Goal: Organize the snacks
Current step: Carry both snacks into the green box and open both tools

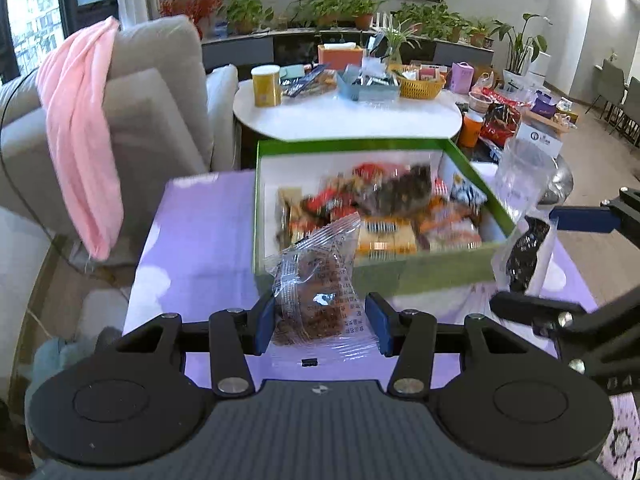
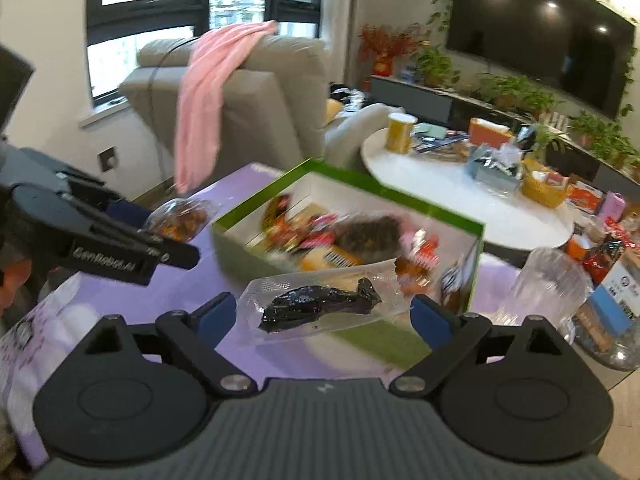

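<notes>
A green box (image 1: 400, 276) with a white inside holds several snack packets and stands on a purple table (image 1: 200, 240). My left gripper (image 1: 324, 322) is shut on a clear packet of brown snack (image 1: 320, 284), held in front of the box's near wall. My right gripper (image 2: 320, 316) is shut on a clear packet with a dark snack (image 2: 320, 304), held by the box's (image 2: 400, 340) near corner. The right gripper's packet also shows in the left wrist view (image 1: 524, 256). The left gripper's packet shows in the right wrist view (image 2: 180, 216).
A clear plastic jar (image 2: 548, 284) stands right of the box. A round white table (image 1: 344, 116) behind holds a yellow can (image 1: 266, 86), baskets and packets. A grey sofa (image 1: 152, 112) with a pink cloth (image 1: 80, 132) stands to the left.
</notes>
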The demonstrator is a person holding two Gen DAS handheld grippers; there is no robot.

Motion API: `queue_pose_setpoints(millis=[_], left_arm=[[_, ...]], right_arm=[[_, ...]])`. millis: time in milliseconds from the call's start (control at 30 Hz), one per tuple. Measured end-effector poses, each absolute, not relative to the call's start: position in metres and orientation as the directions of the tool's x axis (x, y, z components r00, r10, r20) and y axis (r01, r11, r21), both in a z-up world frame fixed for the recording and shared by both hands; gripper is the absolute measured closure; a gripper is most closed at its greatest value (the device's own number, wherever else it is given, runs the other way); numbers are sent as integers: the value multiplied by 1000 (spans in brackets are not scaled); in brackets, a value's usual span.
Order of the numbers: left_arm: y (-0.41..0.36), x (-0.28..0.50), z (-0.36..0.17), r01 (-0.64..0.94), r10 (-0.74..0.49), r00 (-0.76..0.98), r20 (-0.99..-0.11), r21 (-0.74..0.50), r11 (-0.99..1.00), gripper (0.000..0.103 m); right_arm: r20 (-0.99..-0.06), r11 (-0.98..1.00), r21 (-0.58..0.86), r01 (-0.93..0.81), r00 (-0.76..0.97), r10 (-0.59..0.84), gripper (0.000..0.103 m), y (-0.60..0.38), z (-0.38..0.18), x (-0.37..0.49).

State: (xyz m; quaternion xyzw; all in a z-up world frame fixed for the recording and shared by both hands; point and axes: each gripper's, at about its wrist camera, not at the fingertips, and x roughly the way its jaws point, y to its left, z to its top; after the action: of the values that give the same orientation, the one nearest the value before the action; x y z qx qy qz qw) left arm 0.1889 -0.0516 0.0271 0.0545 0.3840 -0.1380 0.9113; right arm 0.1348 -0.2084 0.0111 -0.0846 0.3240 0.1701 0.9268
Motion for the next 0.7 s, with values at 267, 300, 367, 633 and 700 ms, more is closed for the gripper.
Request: queue_pose_setpoints(millis=[267,300,367,633,700], left_arm=[[-74,246,22,326,-217,639,-738,5,945,58],[-77,252,19,326,-213,635,-742,8,945,58],[-81,266,12,323,-208,622,-755,6,946,58],[-88,293,-19,291,-203,578,-790,-33,956,55],[-90,293,-21,293,-188,590,-785,-8,956,49]], right_arm=[[-636,954,-42,-298,744,204,26,-227,7,178],[-642,955,-39,-292,740,200,26,-229,3,182],[-655,959,-32,-281,731,192,26,-232,-4,191],[-717,975,-40,-220,685,125,26,-236,-35,223],[-719,976,-51,-211,686,111,26,-236,-39,224]])
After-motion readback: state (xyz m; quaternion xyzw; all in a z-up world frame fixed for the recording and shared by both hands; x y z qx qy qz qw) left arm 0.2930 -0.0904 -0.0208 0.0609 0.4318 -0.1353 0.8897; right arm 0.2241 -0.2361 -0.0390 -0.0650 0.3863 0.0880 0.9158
